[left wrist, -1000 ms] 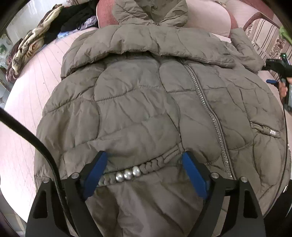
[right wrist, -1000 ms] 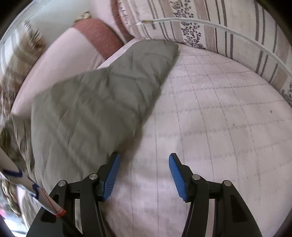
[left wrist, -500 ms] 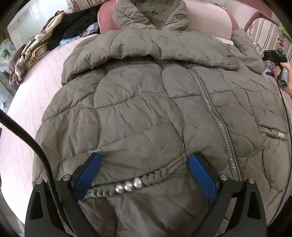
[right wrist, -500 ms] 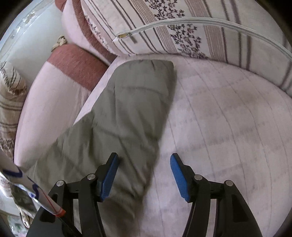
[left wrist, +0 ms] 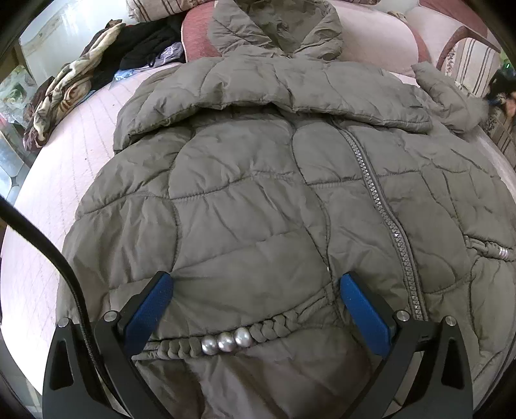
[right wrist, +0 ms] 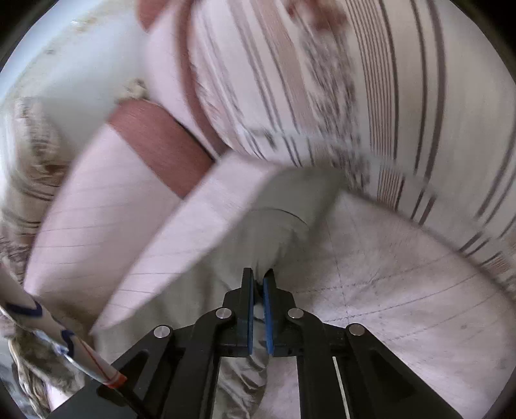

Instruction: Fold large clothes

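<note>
- Across the pink quilted bed [left wrist: 80, 167] lies the olive puffer coat [left wrist: 258, 199], front up, zipper [left wrist: 380, 206] running from the collar toward the near right, hood [left wrist: 274, 29] at the far end against a cushion.
- Over the near hem hovers the left gripper [left wrist: 254, 309], jaws spread as wide as they go, nothing between the pads except open air above the braided pocket trim with three silver beads [left wrist: 225, 343].
- At the far right edge, pinched tight in the right gripper [right wrist: 258, 290], sits the cuff end of the right sleeve [right wrist: 283, 225]; pads nearly meet, with a thin bit of fabric between them.
- Seen from the left wrist, sleeve [left wrist: 448, 100] bunched and raised at the far right, beside a blurred hand.
- Step in hand, judged from this: sleeve fold, first of the coat's folds; body not yet folded.
- Next move calls for carrying the sleeve leftward over the chest, laying it flat across the zipper, then letting go.
- Worth keeping low tension, since padded fabric slips and springs back.
- Left gripper probably best pressing or waiting at the hem to stop the coat sliding.
</note>
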The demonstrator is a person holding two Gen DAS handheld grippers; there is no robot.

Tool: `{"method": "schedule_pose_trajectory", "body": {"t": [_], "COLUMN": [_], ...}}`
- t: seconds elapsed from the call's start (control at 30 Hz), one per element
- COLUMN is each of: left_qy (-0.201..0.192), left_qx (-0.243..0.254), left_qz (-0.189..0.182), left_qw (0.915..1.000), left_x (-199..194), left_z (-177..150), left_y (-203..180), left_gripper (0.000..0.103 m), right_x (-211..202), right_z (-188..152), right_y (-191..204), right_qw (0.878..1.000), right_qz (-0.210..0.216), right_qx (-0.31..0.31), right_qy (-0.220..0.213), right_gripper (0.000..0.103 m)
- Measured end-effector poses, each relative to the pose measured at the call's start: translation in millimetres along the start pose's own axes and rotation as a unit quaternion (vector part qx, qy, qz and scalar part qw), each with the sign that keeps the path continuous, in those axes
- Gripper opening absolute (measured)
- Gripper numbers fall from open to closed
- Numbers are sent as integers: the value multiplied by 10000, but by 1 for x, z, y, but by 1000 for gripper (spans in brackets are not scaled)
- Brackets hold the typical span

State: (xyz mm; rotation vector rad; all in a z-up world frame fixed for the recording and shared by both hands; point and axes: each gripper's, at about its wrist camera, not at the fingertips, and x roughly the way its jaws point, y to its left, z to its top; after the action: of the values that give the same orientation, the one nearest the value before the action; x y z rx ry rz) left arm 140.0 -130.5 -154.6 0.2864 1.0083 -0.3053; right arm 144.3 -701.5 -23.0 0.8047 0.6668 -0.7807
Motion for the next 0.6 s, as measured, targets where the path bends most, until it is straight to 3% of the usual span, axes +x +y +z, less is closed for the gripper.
{"method": "schedule_pose_trajectory", "body": {"t": [0.17, 0.3, 0.43, 0.6], "left_qy": [-41, -411, -931, -1268], "left_qx": [-153, -467, -746, -1378], "left_qz": [-191, -366, -37, 504], "left_qw": [9997, 9974, 9928, 9810], "left_x": [-16, -45, -74, -97], "left_z": [-4, -4, -4, -3], "left_y": [8, 26, 58, 118], "left_gripper": [98, 98, 98, 98], "right_x": [-84, -138, -164, -141], "right_z": [-9, -42, -111, -224], "right_y": [65, 134, 214, 283], "right_qw": [9951, 9825, 9582, 9263], "right_qz": [484, 1020, 1500, 1816], "right_qx": [-772, -1489, -2419, -3282], "right_qy": [-380, -468, -281, 359], "right_gripper": [6, 6, 6, 6]}}
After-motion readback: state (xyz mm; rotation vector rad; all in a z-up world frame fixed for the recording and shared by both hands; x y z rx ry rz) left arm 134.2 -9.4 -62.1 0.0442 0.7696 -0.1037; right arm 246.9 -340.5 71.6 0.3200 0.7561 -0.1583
